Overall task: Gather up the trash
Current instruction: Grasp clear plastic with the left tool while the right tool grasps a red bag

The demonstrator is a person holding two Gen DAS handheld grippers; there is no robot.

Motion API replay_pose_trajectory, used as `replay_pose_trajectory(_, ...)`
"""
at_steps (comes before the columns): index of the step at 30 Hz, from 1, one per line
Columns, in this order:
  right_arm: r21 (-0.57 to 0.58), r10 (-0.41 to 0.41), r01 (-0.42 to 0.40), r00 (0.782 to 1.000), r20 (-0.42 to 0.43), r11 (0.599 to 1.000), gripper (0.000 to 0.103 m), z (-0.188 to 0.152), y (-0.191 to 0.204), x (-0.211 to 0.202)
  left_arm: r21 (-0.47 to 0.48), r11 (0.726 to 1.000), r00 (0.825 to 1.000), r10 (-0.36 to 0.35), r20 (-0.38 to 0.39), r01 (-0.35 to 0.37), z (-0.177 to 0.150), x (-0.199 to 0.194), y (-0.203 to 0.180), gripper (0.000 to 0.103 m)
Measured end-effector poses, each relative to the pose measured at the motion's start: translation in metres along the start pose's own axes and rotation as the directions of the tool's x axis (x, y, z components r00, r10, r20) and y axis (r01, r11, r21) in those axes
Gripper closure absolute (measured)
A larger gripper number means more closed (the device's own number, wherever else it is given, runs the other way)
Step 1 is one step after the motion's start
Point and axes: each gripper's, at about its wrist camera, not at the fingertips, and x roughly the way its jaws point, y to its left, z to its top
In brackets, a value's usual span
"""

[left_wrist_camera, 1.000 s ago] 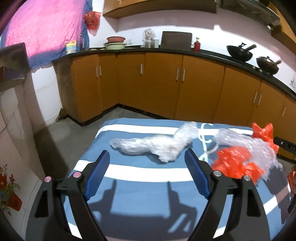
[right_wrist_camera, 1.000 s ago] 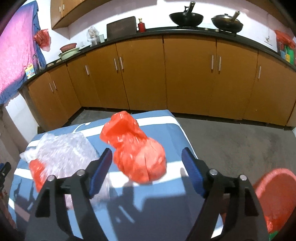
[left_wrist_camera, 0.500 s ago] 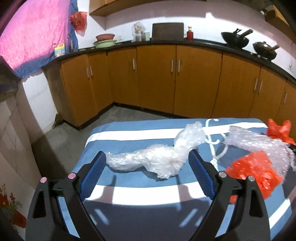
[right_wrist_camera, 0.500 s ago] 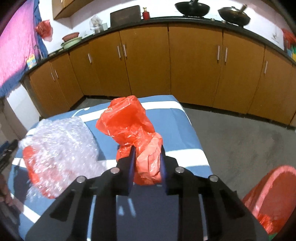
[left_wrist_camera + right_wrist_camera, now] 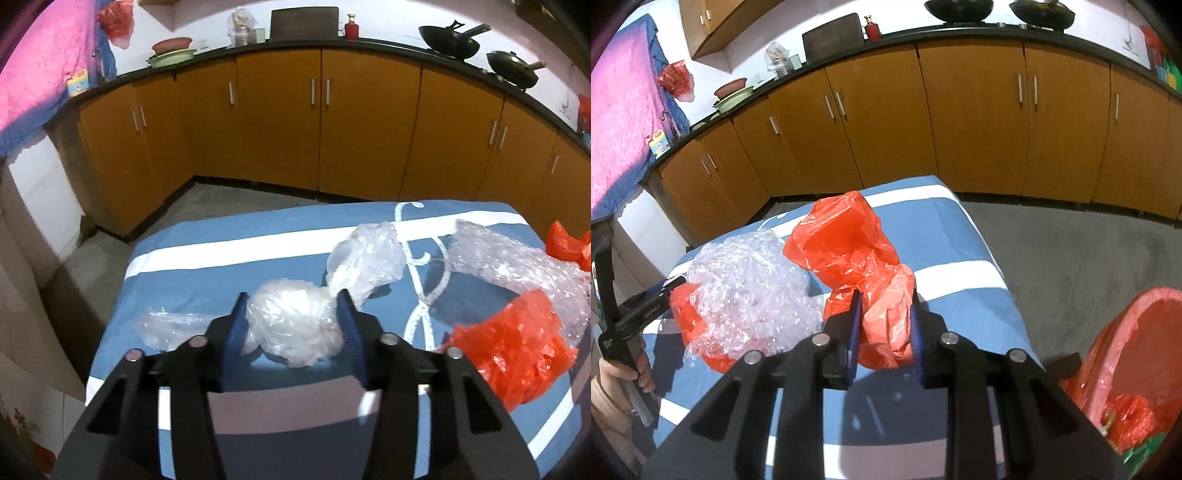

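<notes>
The left gripper (image 5: 291, 325), jaws just closing, pinches the clear plastic bag (image 5: 295, 328) at its bunched middle; the right gripper (image 5: 884, 325) clamps the red plastic bag (image 5: 864, 273) at its near end. Both are probably light, soft and slippery, so grip gathered folds. The bubble wrap (image 5: 750, 291) lies left of the right gripper, and the red bin (image 5: 1137, 354) stands to its right.

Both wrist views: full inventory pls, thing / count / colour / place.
clear plastic bag: 1, translucent white, on the table, pinched in the left claw
red plastic bag: 1, red, right side of the table, pinched in the right claw
bubble wrap bundle: 1, clear with red plastic inside, between the two bags
table cloth: 1, blue with white stripes, covers the table
bin: 1, red liner, on the floor right of the table, red scraps inside
woks: 2, black, on the counter
cabinets: orange-brown row under the black counter
left claw: black with blue pads, has just been closing on the clear bag
right claw: same build, shut on the red bag
</notes>
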Motion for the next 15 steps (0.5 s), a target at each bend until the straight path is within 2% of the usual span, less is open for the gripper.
replay_pose_trajectory(2,0.005,0.002,-0.002,1.000,-0.005,1.000,0.079,-0.003,0.001,-0.001,0.000,1.000,1.000,-0.018,0.000,0.018,-0.003,-0.003,0.000,0.072)
replay_pose_trajectory(7,0.009,-0.001,0.001,1.000,0.002,1.000,0.079,-0.005,0.003,-0.012,0.007,1.000,1.000,-0.001,0.031,0.001,-0.009,-0.015,-0.001,0.087)
replay_pose_trajectory(9,0.015,0.000,-0.001,1.000,0.009,1.000,0.079,-0.005,0.003,-0.017,0.016,1.000,0.999,-0.005,0.040,0.005,-0.012,-0.021,-0.003,0.100)
replay_pose_trajectory(15,0.024,0.010,-0.010,1.000,0.026,1.000,0.079,-0.008,0.001,-0.036,0.012,1.000,0.999,-0.021,0.047,0.020,-0.020,-0.039,-0.001,0.102)
